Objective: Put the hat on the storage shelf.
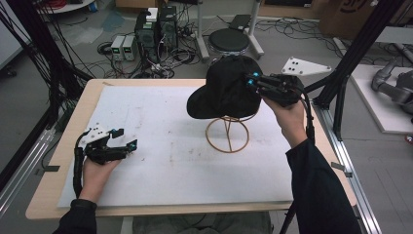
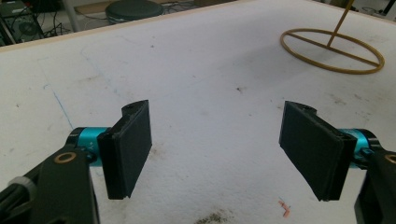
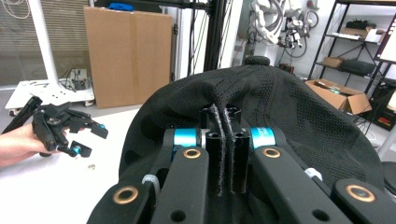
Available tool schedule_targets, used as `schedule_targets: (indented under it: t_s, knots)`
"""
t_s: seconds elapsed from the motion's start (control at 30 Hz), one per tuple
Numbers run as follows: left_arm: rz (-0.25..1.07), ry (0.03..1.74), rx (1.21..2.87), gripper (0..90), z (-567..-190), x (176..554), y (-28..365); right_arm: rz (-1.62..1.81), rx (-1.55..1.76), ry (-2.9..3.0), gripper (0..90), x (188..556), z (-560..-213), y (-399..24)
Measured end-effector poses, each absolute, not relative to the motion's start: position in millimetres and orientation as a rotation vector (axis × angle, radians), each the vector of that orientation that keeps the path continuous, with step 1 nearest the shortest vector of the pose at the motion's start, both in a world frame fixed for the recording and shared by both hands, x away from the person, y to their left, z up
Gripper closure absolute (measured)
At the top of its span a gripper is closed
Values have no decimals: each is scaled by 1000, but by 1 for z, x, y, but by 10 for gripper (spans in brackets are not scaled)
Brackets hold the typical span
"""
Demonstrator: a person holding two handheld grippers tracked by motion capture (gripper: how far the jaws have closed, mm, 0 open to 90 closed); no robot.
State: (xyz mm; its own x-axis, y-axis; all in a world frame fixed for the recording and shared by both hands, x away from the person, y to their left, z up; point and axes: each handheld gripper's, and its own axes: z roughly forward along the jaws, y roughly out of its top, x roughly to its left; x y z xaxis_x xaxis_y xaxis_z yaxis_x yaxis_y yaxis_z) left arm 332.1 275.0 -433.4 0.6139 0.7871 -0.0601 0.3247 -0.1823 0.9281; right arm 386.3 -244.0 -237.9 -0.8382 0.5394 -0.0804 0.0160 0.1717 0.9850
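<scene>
Right gripper (image 3: 224, 149), jaws pinched tight on a fold of mesh at the back of the black cap (image 1: 224, 87), holding it over the wire stand (image 1: 227, 134), seemingly for seating or lifting; left gripper (image 2: 215, 149), jaws wide, empty, low over the white mat (image 1: 160, 165).

A black mesh cap (image 1: 225, 87) sits atop a gold wire stand (image 1: 228, 131), its fabric pinched in the right gripper (image 1: 254, 83).
</scene>
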Motion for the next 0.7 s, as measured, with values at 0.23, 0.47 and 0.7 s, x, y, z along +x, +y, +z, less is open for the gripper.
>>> schedule_targets:
  t_s: [0.23, 0.47, 0.7]
  knots:
    - [535, 908, 1776, 253, -433, 332, 275, 1688, 537, 2068, 887, 384, -242, -243]
    - [531, 905, 1779, 254, -433, 332, 274, 1681, 567, 2083, 779, 382, -253, -245]
    - [528, 900, 1785, 254, -434, 332, 272, 1680, 588, 2068, 674, 376, -256, -250]
